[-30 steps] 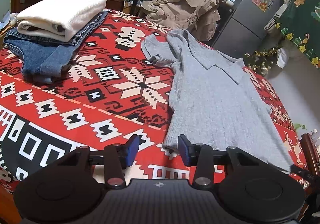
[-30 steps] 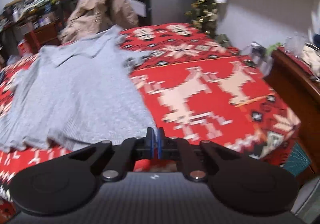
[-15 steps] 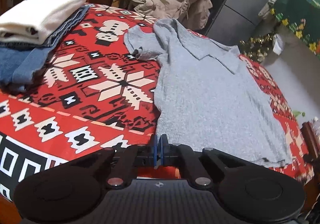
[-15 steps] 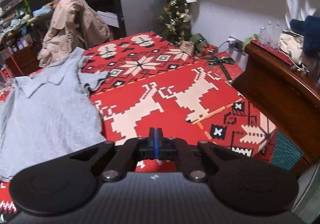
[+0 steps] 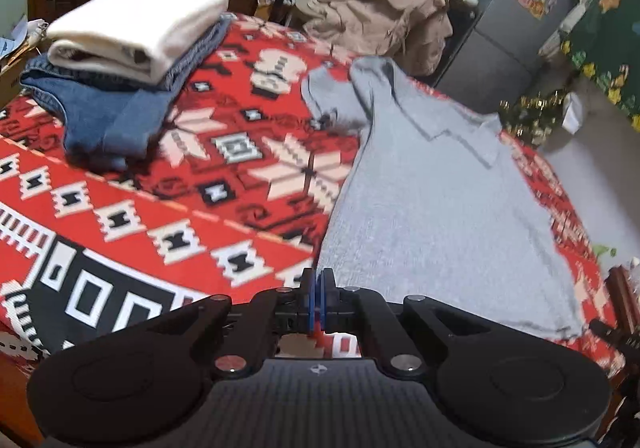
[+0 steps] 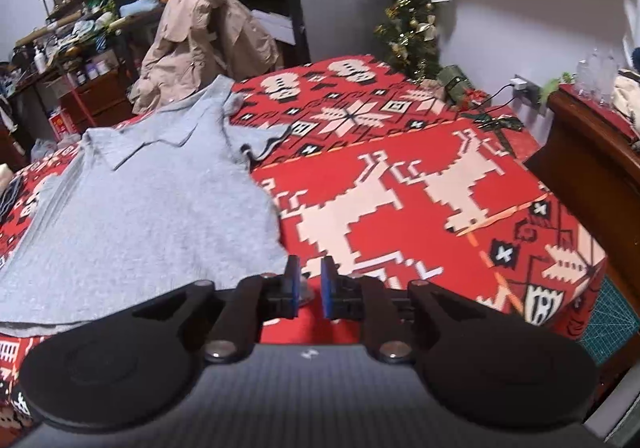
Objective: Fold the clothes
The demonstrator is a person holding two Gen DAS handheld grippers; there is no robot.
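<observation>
So the grey polo shirt [image 5: 432, 215] is lying spread out flat on the red patterned blanket [image 5: 168, 207] that's covering the bed, collar pointing toward the far end, short sleeves sticking out to either side. From the right wrist view the same shirt [image 6: 140, 215] is taking up the left half of the blanket [image 6: 400, 207], with the reindeer pattern sitting bare on the right.

The left gripper [image 5: 319, 300] is hanging right at the near-left corner of the shirt's hem, blue pads clenched together. Honestly can't tell whether any fabric is pinched between them, since the hem corner is sitting right at the tips and the view is a bit blurry there.

The right gripper [image 6: 307, 288] is sitting at the near-right corner of the hem, and its jaws are opening, with a narrow gap showing between the blue pads. No cloth is showing in that gap; the shirt edge is lying just to the left of it.

Off in the far-left corner of the bed there's a folded stack: a cream sweater [image 5: 136, 23] resting on top of blue jeans [image 5: 104, 115], well apart from the shirt. A tan jacket [image 5: 384, 3] is draped over something past the far end of the bed, and a grey fridge [image 5: 516, 7] is standing behind that. A small Christmas tree [image 6: 412, 27] is standing by the wall.
</observation>
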